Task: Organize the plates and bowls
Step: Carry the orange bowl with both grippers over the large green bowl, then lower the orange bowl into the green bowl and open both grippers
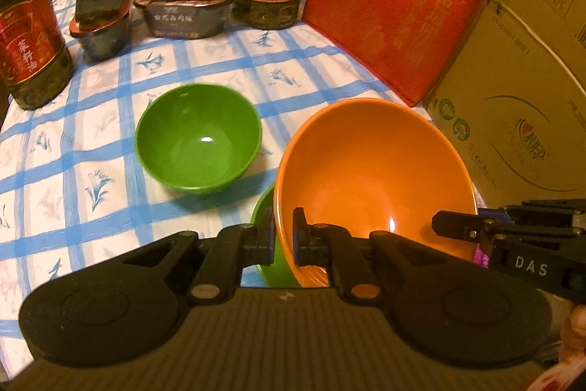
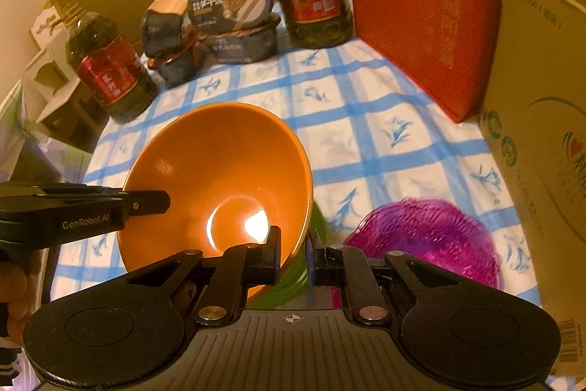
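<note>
Orange fills my left wrist view: the orange bowl hangs tilted above the checked tablecloth, its near rim pinched by my left gripper, whose jaws are closed on the wall. A green rim peeks out just beneath it, seemingly nested. A separate green bowl sits upright on the cloth to the left, apart.

From the right wrist view, my right gripper clamps the opposite rim of the same bowl, with the green piece under it caught there too. A purple plate lies on the cloth just right.

I judge this a two-handed carry; next I need a level, joint lowering onto the chosen stack.
</note>
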A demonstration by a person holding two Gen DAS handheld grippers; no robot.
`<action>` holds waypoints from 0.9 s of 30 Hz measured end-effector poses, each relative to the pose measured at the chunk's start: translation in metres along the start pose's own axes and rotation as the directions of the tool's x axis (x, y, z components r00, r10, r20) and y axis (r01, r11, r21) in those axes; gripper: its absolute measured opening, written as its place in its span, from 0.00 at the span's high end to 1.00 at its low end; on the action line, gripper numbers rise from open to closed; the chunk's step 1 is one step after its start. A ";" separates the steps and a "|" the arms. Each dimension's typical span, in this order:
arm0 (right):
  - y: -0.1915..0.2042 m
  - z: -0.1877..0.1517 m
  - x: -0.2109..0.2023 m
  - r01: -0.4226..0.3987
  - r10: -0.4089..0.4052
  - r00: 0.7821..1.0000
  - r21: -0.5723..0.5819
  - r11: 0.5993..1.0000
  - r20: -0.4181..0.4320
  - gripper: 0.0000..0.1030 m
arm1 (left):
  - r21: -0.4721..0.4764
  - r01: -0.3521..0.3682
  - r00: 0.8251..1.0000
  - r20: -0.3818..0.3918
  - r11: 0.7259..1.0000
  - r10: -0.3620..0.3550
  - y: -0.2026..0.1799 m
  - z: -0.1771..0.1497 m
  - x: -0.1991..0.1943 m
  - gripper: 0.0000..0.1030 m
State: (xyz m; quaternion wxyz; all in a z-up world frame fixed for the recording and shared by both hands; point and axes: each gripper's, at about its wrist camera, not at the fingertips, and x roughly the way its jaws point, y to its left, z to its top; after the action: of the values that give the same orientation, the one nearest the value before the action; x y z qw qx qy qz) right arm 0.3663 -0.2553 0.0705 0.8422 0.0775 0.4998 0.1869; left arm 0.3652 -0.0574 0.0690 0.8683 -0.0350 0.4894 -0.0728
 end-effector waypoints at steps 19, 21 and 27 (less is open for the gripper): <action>-0.009 -0.006 0.049 0.017 -0.018 0.997 -0.016 1.000 -0.075 0.87 | -0.030 0.001 0.998 -0.067 1.000 -0.003 0.015 -0.012 0.045 0.93; -0.008 -0.005 0.053 0.022 -0.023 0.997 -0.024 0.999 -0.079 0.87 | -0.029 -0.001 0.997 -0.072 1.000 -0.001 0.016 -0.012 0.048 0.93; -0.007 -0.007 0.063 0.041 -0.047 0.995 -0.057 0.997 -0.093 0.87 | -0.024 -0.003 0.996 -0.084 1.000 0.001 0.017 -0.012 0.058 0.93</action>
State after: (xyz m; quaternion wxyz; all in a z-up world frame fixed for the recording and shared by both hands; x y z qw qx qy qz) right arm 0.3890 -0.2370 0.0137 0.8233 0.0342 0.5353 0.1854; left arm 0.3858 -0.0496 0.0112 0.8466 -0.0417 0.5262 -0.0673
